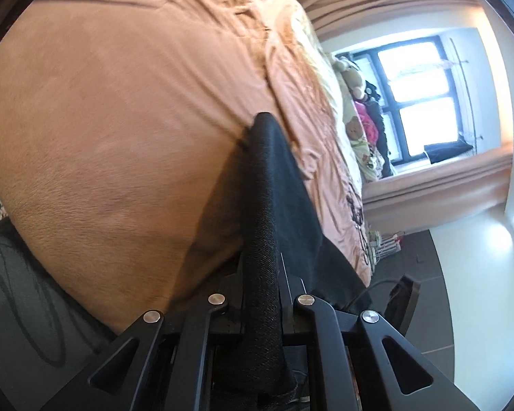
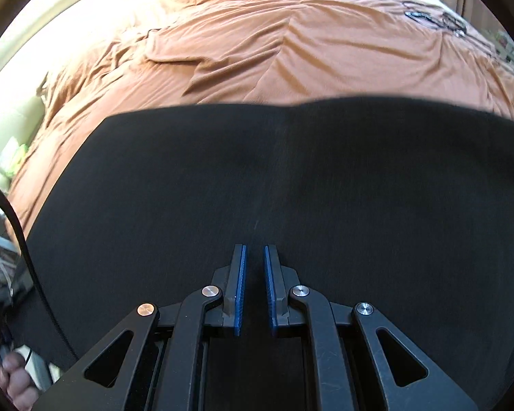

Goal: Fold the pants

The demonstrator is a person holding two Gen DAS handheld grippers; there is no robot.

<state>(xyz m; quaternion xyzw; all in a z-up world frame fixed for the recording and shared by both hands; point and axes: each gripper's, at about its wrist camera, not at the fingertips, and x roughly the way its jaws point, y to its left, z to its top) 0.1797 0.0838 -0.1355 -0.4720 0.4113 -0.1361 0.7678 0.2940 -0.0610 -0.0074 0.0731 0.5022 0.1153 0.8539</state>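
Note:
Black pants point(image 2: 291, 178) lie spread flat on a bed with an orange cover point(image 2: 291, 44), filling the lower half of the right wrist view. My right gripper point(image 2: 254, 250) hovers over them, its blue pads point(image 2: 240, 284) nearly together with nothing between them. In the left wrist view a thick fold of the black pants point(image 1: 274, 178) runs up between the jaws of my left gripper point(image 1: 262, 274), which is shut on it. The fabric hides the fingertips. The pants drape away to the right, lifted off the orange cover point(image 1: 120, 120).
Stuffed toys and pillows point(image 1: 351, 82) lie at the bed's far end before a bright window point(image 1: 425, 99). Dark floor tiles point(image 1: 418, 267) run beside the bed. A black cable point(image 2: 20, 233) hangs at left, with a person's toes point(image 2: 15, 376) below it.

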